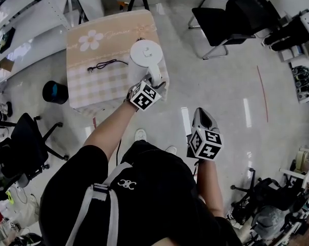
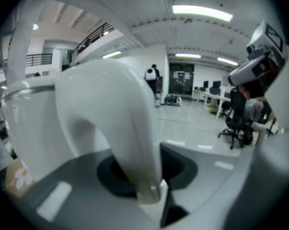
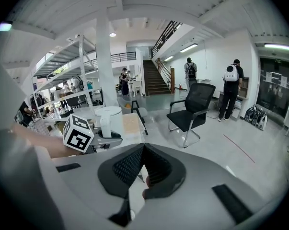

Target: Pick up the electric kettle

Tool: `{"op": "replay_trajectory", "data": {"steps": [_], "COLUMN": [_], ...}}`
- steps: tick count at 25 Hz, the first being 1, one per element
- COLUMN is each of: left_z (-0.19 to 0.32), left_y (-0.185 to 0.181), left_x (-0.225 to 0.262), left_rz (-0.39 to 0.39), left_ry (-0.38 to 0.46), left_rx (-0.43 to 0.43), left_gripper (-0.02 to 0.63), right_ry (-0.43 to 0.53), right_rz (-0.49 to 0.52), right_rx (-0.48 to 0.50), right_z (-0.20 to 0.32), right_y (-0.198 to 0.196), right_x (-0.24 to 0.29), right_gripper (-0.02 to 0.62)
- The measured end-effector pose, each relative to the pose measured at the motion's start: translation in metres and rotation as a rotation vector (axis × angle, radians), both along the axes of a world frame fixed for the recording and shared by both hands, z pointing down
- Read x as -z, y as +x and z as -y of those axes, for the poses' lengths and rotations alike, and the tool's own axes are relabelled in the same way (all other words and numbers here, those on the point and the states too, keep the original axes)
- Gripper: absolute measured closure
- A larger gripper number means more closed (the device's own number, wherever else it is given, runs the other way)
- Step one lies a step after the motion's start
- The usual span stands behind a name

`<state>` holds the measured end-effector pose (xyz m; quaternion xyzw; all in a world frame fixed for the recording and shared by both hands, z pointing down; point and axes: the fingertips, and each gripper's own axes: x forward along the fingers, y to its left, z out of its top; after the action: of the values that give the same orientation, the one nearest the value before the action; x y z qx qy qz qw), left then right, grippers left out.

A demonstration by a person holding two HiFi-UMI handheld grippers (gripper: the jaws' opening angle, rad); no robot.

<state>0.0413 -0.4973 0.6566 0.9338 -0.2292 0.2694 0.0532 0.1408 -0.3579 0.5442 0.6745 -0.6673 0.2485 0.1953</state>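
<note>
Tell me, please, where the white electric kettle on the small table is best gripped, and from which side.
Grip the handle, coming from the side facing the person. It arches clear of the kettle body, leaving a gap for a jaw, and points that way. The left hand-held gripper is closed across it there.

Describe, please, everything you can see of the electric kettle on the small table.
The electric kettle is white and smooth, plastic by its look, with a round lid shut on top and a curved handle facing the person. It stands upright near the right-hand edge, in the head view, of the cloth-covered table. The left gripper is closed on its handle.
</note>
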Motion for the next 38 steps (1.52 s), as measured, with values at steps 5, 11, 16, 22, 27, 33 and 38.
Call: {"op": "replay_trajectory", "data": {"steps": [5, 11, 16, 22, 27, 33, 38], "left_z": [-0.007, -0.032, -0.052, -0.079, -0.090, -0.095, -0.097], "left_y": [0.002, 0.011, 0.023, 0.025, 0.021, 0.018, 0.013], "left_x": [0.025, 0.077, 0.122, 0.161, 0.168, 0.168, 0.169], "left_rz": [-0.037, -0.091, -0.142, -0.177, -0.184, -0.200, -0.203], "left_ry": [-0.002, 0.047, 0.074, 0.070, 0.087, 0.063, 0.067], "left_rx": [0.020, -0.040, -0.059, -0.093, -0.090, -0.084, -0.073], "left_gripper": [0.509, 0.509, 0.509, 0.508, 0.508, 0.508, 0.508], "right_ry": [0.045, 0.141, 0.287, 0.345, 0.376, 0.379, 0.372], "right_rz": [0.009, 0.043, 0.054, 0.057, 0.070, 0.082, 0.079], "right_rx": [0.018, -0.022, -0.107, -0.100, -0.076, -0.058, -0.045], "right_z": [0.009, 0.016, 0.025, 0.030, 0.026, 0.023, 0.022], "right_y": [-0.006, -0.009, -0.001, -0.006, -0.013, -0.020, -0.026], "right_x": [0.010, 0.027, 0.060, 0.083, 0.081, 0.081, 0.079], "right_gripper": [0.603, 0.603, 0.603, 0.603, 0.603, 0.603, 0.603]}}
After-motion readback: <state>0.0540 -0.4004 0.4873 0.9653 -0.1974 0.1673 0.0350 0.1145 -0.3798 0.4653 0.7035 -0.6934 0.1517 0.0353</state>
